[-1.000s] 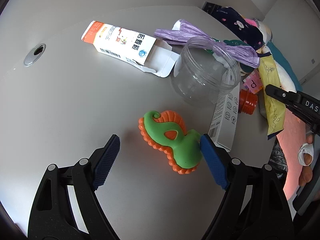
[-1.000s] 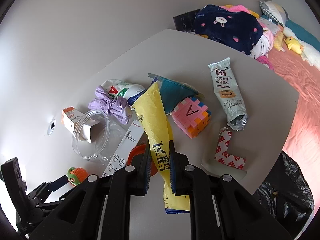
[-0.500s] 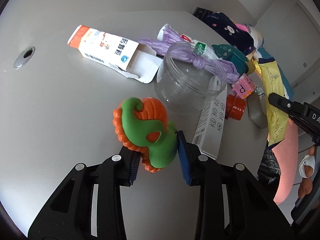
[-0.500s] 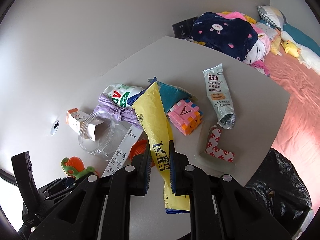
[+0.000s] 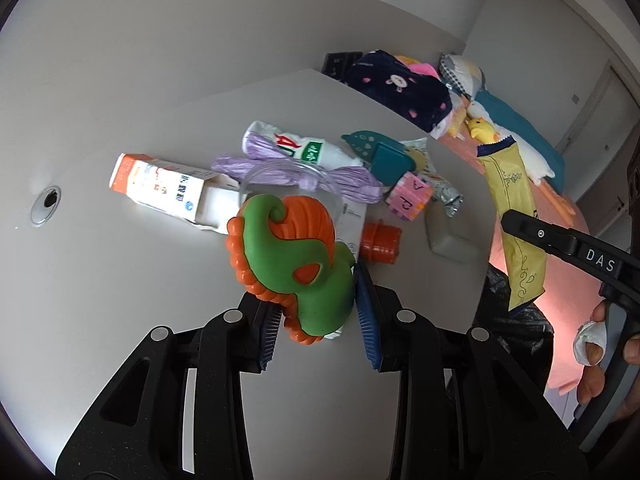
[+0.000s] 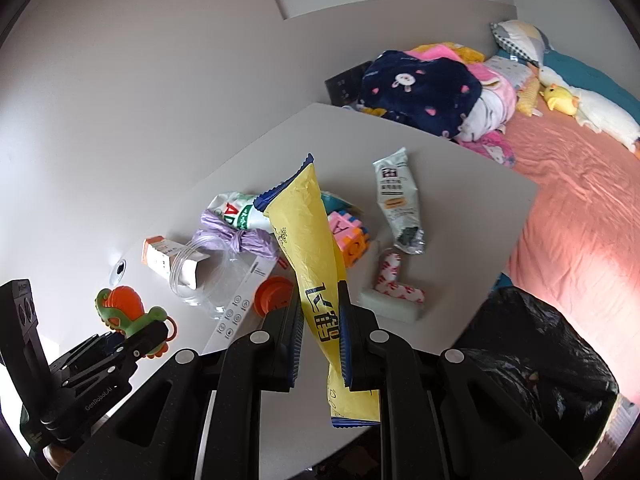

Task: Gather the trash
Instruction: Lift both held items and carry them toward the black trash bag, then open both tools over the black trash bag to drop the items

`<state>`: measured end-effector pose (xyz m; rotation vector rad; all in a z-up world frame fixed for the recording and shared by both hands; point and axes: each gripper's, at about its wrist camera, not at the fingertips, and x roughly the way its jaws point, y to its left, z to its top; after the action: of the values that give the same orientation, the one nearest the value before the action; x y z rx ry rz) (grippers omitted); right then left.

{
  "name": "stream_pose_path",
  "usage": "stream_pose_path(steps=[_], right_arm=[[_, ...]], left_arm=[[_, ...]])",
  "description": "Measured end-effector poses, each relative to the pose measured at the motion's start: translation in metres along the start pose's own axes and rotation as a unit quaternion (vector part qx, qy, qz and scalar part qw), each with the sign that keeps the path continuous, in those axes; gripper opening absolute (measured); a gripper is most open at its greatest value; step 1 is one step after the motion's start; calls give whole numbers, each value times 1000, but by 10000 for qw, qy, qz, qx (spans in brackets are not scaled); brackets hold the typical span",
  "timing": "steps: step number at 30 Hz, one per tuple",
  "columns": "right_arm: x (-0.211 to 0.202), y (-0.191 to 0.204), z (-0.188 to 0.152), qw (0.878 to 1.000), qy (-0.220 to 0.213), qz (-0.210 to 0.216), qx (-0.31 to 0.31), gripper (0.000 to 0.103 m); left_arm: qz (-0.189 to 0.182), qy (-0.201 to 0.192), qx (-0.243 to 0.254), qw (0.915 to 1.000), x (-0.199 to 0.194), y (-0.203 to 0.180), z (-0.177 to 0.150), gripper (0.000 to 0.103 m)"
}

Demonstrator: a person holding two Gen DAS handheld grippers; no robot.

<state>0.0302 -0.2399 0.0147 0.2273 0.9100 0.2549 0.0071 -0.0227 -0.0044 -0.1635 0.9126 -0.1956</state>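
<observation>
My left gripper [image 5: 316, 312] is closed on the green-and-orange toy [image 5: 294, 256], with the blue pads pressed against its lower body; the toy is clear of the table [image 5: 120, 300]. My right gripper [image 6: 320, 332] is clamped on the yellow wrapper [image 6: 310, 248], pinching it near the printed characters. The wrapper's upper end stands above the fingers and its lower end hangs below them, off the table.

Nearest the right gripper, at the table's edge, sits the black trash bag [image 6: 532, 360]. I judge it to be the collection point; its contents cannot be read.

Items remaining on the table, outward from the grippers:
- orange cap [image 5: 378, 242], just beyond the toy;
- clear jar [image 6: 204, 276], on its side, with a long white box [image 6: 240, 308] touching it;
- orange-and-white carton [image 5: 168, 190], open at one end;
- purple tied bag [image 5: 296, 176] and a white pouch [image 5: 296, 146] behind it;
- pink letter block [image 5: 408, 198];
- silver snack wrapper [image 6: 398, 200];
- red-and-white patterned strip [image 6: 394, 284].

Assessment: the task is at an early stage. Two items are lifted and none is seen deposited. Most litter remains. The toy and block may not be trash; sorting is required.
</observation>
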Motion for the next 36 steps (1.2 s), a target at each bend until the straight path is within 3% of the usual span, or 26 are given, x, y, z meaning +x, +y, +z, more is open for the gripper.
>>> stream_pose_path(steps=[8, 17, 27, 32, 33, 34, 35, 36], right_arm=[[-35, -31, -21, 9989, -178, -292, 320, 17], [-73, -70, -47, 9938, -382, -695, 776, 17], [-104, -106, -73, 9849, -477, -1133, 1223, 17], [-116, -123, -89, 9788, -424, -1291, 1535, 18], [-119, -128, -92, 9759, -459, -1350, 1653, 31], [-124, -131, -95, 9719, -538, -1449, 1775, 44], [-130, -134, -99, 9668, -666, -1588, 1886, 65], [-135, -136, -101, 9633, -749, -1686, 1950, 70]], left_arm=[[-484, 135, 660, 9966, 7, -58, -3, 34], [-1016, 290, 1361, 9850, 14, -117, -14, 34], [-1587, 647, 2053, 9636, 22, -172, -36, 34], [-1836, 1091, 2310, 9492, 33, -192, -48, 35], [-1875, 1245, 2343, 9458, 36, -195, -51, 51], [-1888, 1341, 2330, 9445, 38, -196, -53, 80], [-1884, 1347, 2306, 9451, 39, -197, -54, 90], [-1872, 1272, 2311, 9462, 38, -198, -55, 94]])
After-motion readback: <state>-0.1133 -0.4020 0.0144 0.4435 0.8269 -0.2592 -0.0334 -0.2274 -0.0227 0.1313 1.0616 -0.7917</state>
